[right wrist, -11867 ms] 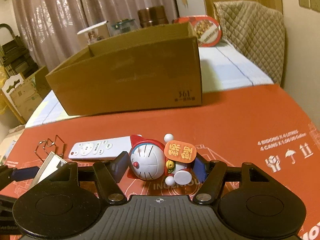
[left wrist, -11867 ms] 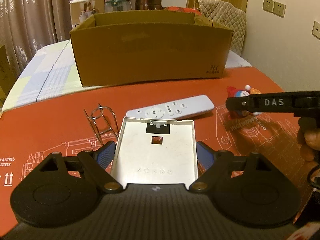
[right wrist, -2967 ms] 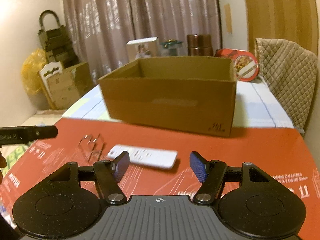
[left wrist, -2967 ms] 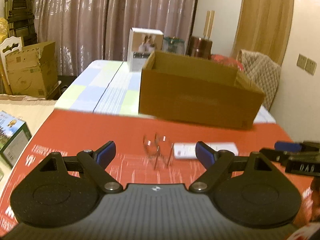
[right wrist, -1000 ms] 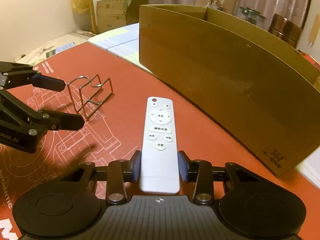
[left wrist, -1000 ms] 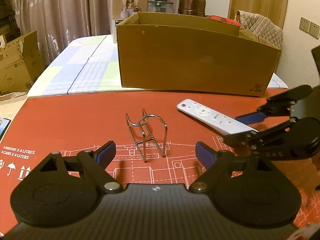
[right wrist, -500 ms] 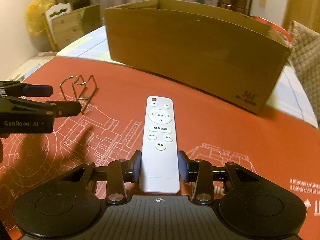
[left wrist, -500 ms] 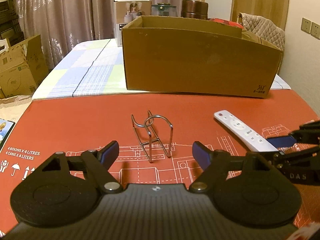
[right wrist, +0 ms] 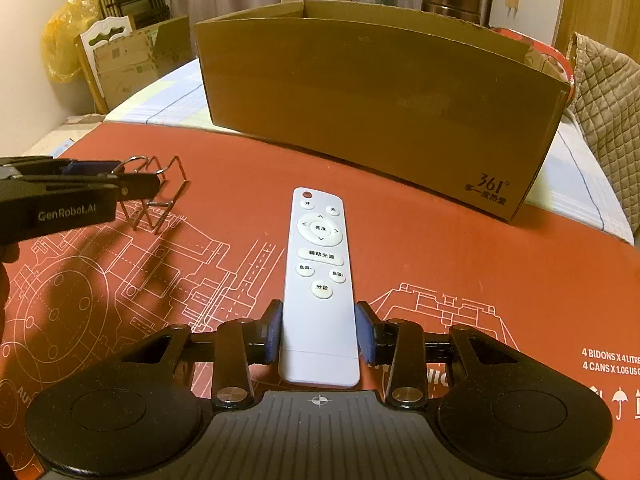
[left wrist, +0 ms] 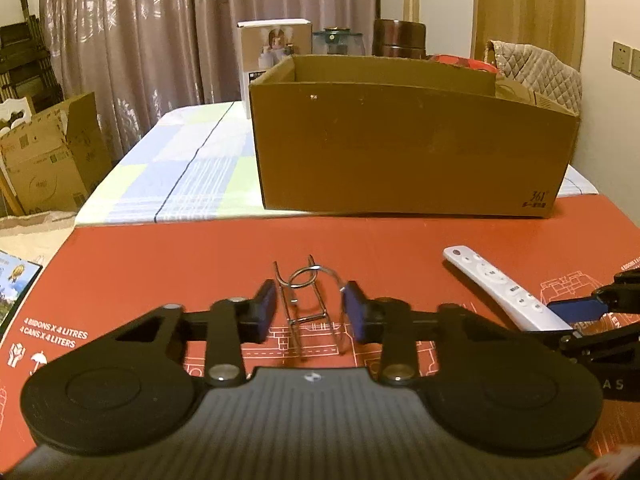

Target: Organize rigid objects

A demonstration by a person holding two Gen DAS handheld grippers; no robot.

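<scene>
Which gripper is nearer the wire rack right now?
Left. The left gripper has just closed its jaws on the wire rack. The right gripper is off to the side, shut on the white remote.

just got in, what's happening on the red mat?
A person is working two handheld tongs at once. The left tongs have just been closing and now pinch the wire rack, which stands on the red mat. The right tongs are shut on the near end of the white remote, which points toward the open cardboard box standing behind both. Neither item is in the box yet.
</scene>
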